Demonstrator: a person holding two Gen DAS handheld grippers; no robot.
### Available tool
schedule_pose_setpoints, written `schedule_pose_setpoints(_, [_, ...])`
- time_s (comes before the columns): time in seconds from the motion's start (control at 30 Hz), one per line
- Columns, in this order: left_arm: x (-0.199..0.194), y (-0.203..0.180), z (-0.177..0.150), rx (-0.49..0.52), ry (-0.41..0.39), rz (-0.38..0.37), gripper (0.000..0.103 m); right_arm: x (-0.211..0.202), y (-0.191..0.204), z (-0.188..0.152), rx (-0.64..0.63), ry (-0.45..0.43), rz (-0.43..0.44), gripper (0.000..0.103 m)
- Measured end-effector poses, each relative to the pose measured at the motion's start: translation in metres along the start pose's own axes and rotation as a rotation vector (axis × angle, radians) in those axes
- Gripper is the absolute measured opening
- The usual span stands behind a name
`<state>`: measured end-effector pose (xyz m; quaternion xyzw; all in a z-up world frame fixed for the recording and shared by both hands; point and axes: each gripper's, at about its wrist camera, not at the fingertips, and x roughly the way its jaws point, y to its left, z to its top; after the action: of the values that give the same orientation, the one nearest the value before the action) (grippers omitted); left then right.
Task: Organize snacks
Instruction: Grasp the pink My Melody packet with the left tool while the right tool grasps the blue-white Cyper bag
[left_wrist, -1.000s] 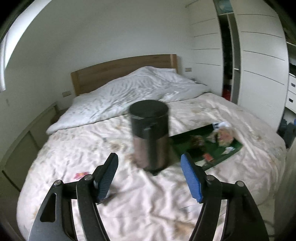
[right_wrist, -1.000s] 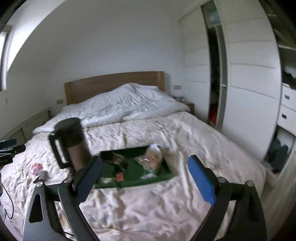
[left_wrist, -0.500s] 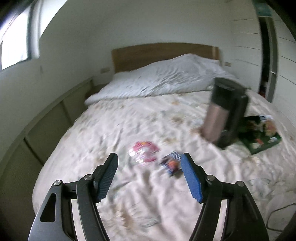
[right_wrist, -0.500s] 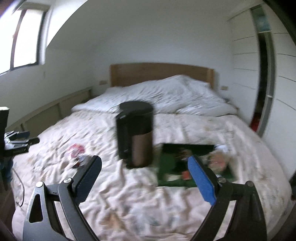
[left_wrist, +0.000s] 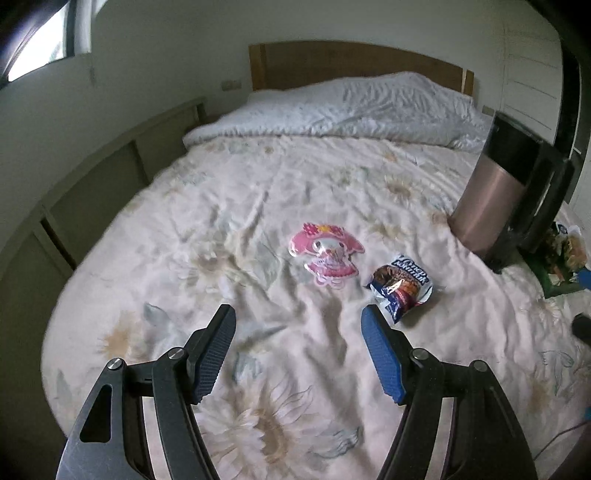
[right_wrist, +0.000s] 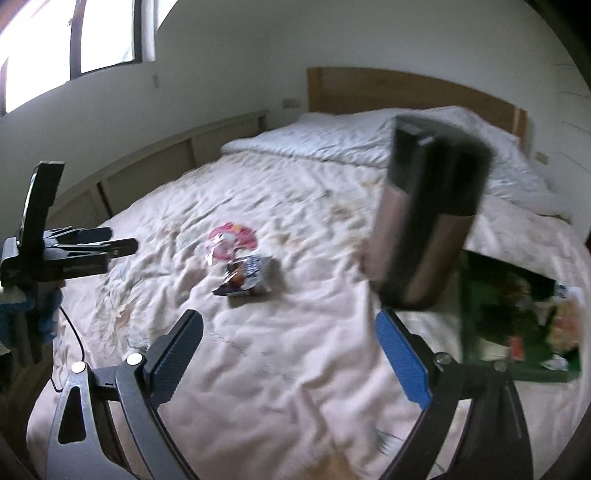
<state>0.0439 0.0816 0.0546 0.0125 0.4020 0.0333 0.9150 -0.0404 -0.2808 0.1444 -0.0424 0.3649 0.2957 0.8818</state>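
1. Left tool (left_wrist: 297, 334): I hold it with its jaws apart and nothing between them, tilted down over the bed (left_wrist: 229, 206). My reading: it stands ready to take a loose packet.

2. Right tool (right_wrist: 288, 338): jaws spread wide, empty, also pitched down at the bedspread. In its view the left tool (right_wrist: 110, 245) shows at the left edge, side on.

3. Pink character packet (left_wrist: 327, 254): lies flat on the bedspread, ahead of the left tool and slightly right of its centre line, apart from both fingers.

4. Dark snack packet (left_wrist: 400, 286): lies just beside the pink one, on its right, nearest the left tool's blue finger (left_wrist: 380, 354) but not touching it. From the right tool it sits ahead and to the left.

5. Pedal bin (right_wrist: 428, 221): stands upright on the bed, copper body with a black lid, between the two loose packets and the tray. Blurred in this view.

6. Green tray (right_wrist: 517, 317): lies flat beyond the bin, right of the right tool, already holding several snacks. I judge it the collecting place, which is why the two strays still count as unsorted.
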Motion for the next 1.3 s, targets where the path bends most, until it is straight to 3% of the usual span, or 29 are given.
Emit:
schedule_pose_setpoints(0.33, [0.094,-0.019,0.037,-0.004,0.135,-0.110,0.065,0.106,0.027,0.009,-0.075,0.077,0.101,0.103])
schedule_pose_setpoints(0.53, [0.153,-0.031,0.049,0.031,0.232,-0.091,0.065,0.162,0.038,0.010,-0.099,0.120,0.129,0.103])
schedule_pose_setpoints(0.77, [0.185,-0.042,0.051,0.094,0.274,-0.052,0.065,0.197,0.047,0.017,-0.135,0.141,0.132,0.103])
schedule_pose_setpoints(1.03, [0.197,-0.038,0.056,0.095,0.288,-0.074,0.061,0.221,0.052,0.026,-0.135,0.163,0.127,0.103])
schedule_pose_setpoints(1.1, [0.197,-0.037,0.058,0.100,0.287,-0.077,0.056,0.225,0.050,0.027,-0.124,0.175,0.126,0.083])
schedule_pose_setpoints(1.3, [0.197,-0.031,0.060,0.079,0.278,-0.093,0.039,0.225,0.043,0.026,-0.094,0.176,0.175,0.073])
